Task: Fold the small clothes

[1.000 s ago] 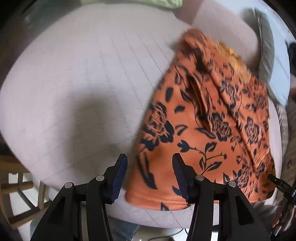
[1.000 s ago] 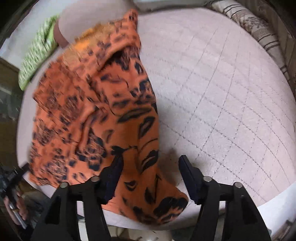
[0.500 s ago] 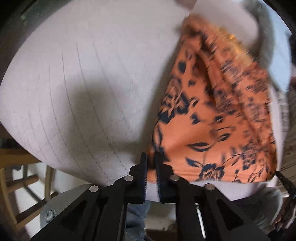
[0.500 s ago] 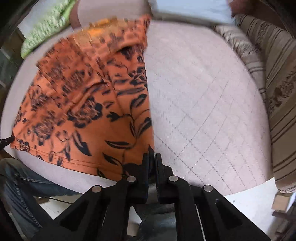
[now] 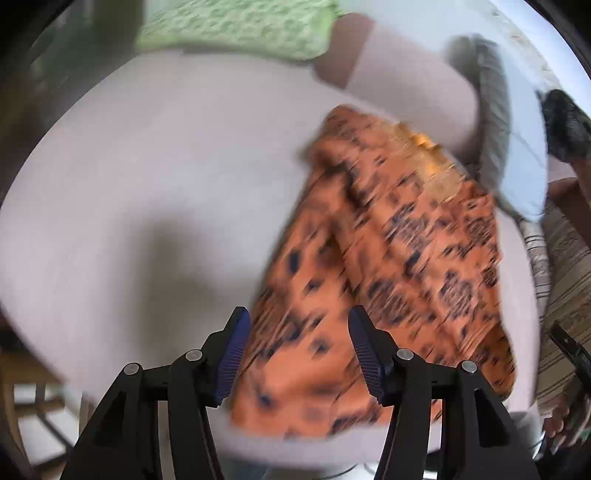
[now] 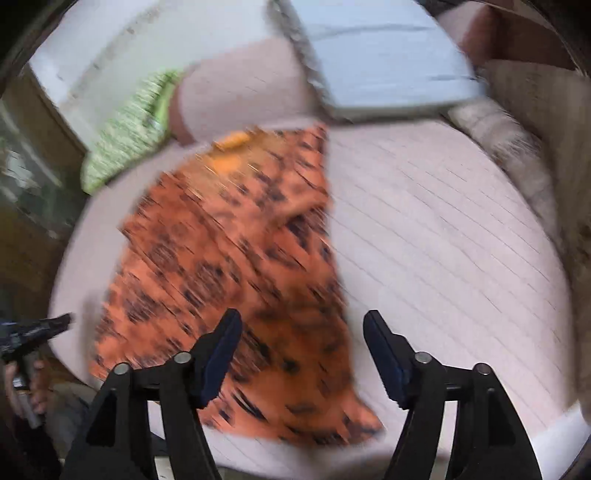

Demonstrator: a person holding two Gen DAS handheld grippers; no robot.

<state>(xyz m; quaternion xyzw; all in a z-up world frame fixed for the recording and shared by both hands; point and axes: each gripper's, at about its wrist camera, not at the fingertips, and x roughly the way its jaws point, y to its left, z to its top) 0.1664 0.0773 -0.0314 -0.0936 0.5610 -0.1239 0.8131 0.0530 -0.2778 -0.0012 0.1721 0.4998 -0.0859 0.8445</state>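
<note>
Pale pink quilted cushion seat (image 6: 443, 240), orange floral garment (image 6: 229, 266) lying flat on it and reaching its near edge, green patterned cloth (image 5: 236, 26) at the far edge, grey-trimmed pillow (image 6: 380, 59) at the back

No readable text, labels, brands, numbers or signs anywhere in either view; heavily motion-blurred throughout, with only a floral print pattern on orange cloth.

— How do the left tongs (image 5: 297, 350) stand?
— Jaws spread wide, nothing held between the ribbed blue pads (image 5: 231, 360).
— And the right tongs (image 6: 301, 354)?
— The same — jaws wide apart, gripping nothing. From each wrist camera, the other tongs show at the frame's edge, a hand (image 6: 35, 384) wrapped around the handle.
</note>
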